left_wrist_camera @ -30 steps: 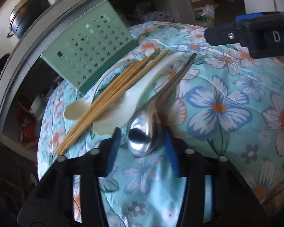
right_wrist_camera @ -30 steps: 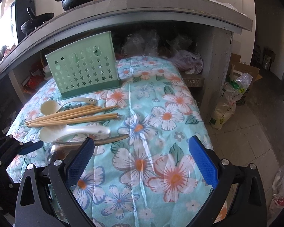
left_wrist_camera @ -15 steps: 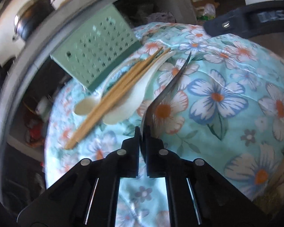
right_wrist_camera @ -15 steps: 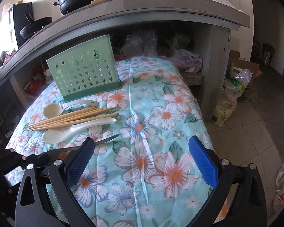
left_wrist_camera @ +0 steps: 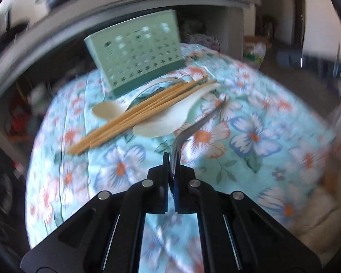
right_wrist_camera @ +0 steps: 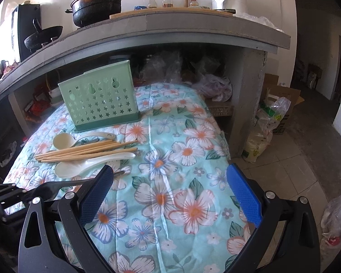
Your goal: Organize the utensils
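Left wrist | blurred | metal spoon (left_wrist_camera: 200, 122) bowl hidden in clamped jaws

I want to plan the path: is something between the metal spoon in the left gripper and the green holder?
Yes. The white spoon and the chopsticks lie on the cloth between the metal spoon and the green holder. Above them nothing visible blocks the way.

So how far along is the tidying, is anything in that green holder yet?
Barely started, it seems. The green holder shows nothing poking out, though its inside is hidden. In hand: the left claw is shut on a metal spoon. Left: chopsticks and two white spoons on the cloth. The right claw is open.
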`<action>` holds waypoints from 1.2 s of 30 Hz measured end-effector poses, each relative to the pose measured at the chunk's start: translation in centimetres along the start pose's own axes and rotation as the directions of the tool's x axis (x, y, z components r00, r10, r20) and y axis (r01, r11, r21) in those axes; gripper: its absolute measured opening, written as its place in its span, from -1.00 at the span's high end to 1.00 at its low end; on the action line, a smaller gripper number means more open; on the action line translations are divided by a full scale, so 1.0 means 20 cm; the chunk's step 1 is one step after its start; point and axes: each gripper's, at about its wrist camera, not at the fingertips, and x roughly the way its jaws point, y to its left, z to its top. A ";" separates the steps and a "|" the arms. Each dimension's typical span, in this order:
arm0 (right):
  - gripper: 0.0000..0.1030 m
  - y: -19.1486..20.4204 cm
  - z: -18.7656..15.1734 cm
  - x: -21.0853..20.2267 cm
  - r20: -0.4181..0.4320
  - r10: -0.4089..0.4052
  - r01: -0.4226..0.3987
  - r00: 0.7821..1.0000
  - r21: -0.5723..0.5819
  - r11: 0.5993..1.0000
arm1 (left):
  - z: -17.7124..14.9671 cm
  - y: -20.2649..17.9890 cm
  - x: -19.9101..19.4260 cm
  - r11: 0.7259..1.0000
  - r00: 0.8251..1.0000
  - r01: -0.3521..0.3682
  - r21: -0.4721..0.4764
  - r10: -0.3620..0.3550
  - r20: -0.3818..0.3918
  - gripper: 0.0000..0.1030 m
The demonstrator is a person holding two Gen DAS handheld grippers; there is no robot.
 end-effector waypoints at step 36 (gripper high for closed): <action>0.85 1.02 -0.22 0.13 -0.144 0.115 -0.182 0.983 -0.664 0.725 | -0.04 0.82 -0.63 0.914 0.965 -0.002 -0.405 0.108 0.239 0.96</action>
